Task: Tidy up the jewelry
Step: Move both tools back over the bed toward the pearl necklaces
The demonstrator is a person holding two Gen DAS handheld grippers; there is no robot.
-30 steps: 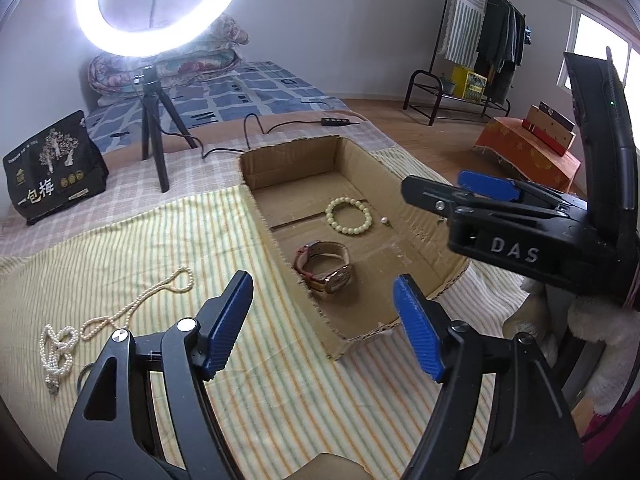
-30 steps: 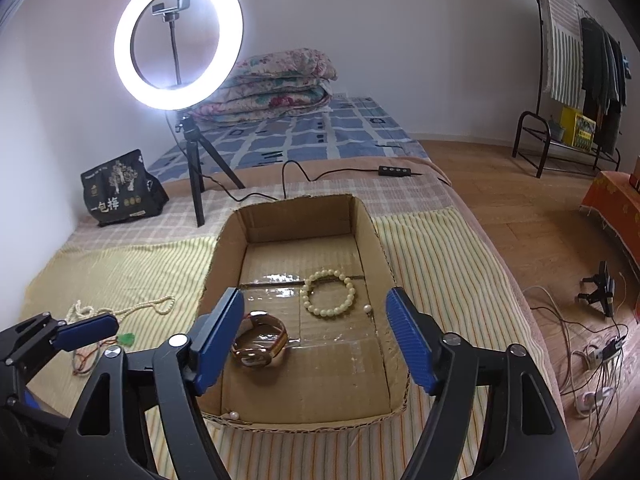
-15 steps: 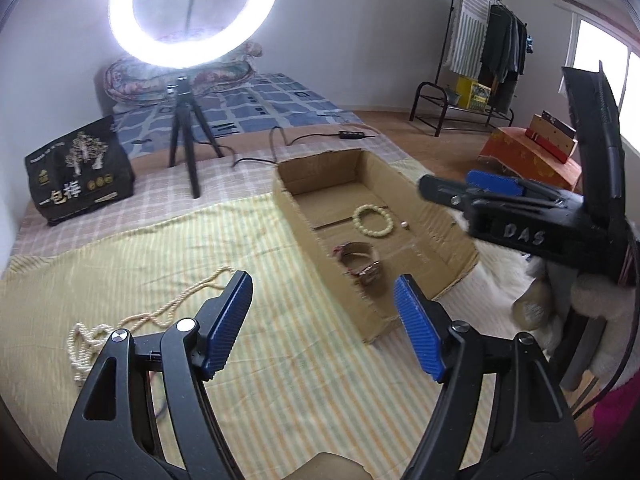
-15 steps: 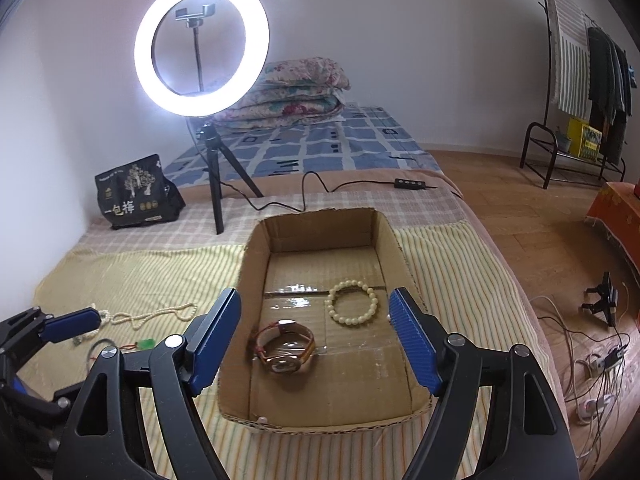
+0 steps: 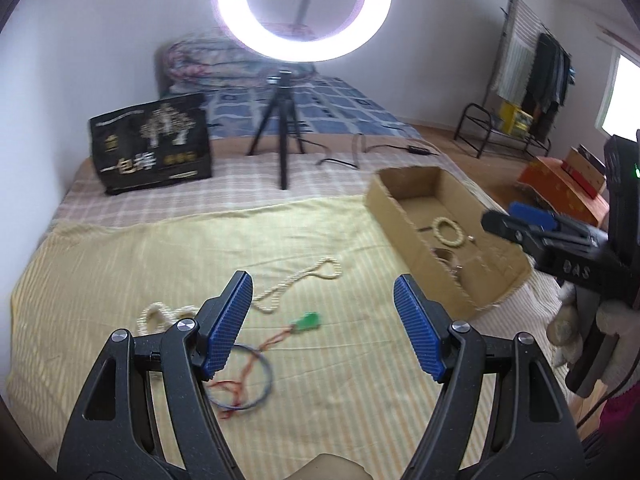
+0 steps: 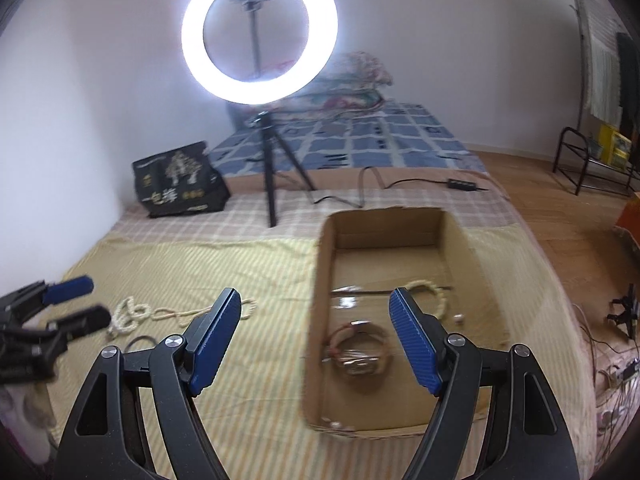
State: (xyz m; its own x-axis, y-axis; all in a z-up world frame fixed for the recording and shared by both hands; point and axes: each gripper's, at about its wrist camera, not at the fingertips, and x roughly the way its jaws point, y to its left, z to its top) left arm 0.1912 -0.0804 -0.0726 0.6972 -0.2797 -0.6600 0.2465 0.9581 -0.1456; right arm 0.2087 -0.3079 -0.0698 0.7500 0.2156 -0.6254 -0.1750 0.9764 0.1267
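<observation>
My left gripper (image 5: pixel 322 292) stands open with nothing between its pads, above the striped yellow cloth (image 5: pixel 120 264). Just beyond it lie a pearl necklace (image 5: pixel 298 280), a green pendant on a red cord (image 5: pixel 308 320) and a thin bangle (image 5: pixel 256 380). The cardboard box (image 5: pixel 400 220) sits to the right with a bead bracelet (image 5: pixel 448 230) and a watch (image 5: pixel 450 260) inside. My right gripper (image 6: pixel 316 304) is open and empty over the box's left wall (image 6: pixel 316 320), with the watch (image 6: pixel 360 354) and bead bracelet (image 6: pixel 434 292) beyond it. The pearl necklace (image 6: pixel 160 314) lies left of it, near the left gripper (image 6: pixel 94 300).
A ring light on a tripod (image 6: pixel 272 184) stands behind the cloth, with a black bag (image 6: pixel 180 184) to its left and a power cable (image 6: pixel 400 182). Folded quilts (image 6: pixel 352 84) lie at the bed's head. Loose small pearls (image 6: pixel 460 317) lie in the box. The floor, with cables (image 6: pixel 616 368), is to the right.
My left gripper has swung left, away from the box, to above the loose jewelry on the cloth. The right gripper has also shifted left, toward the box's left wall. Both stay open.
</observation>
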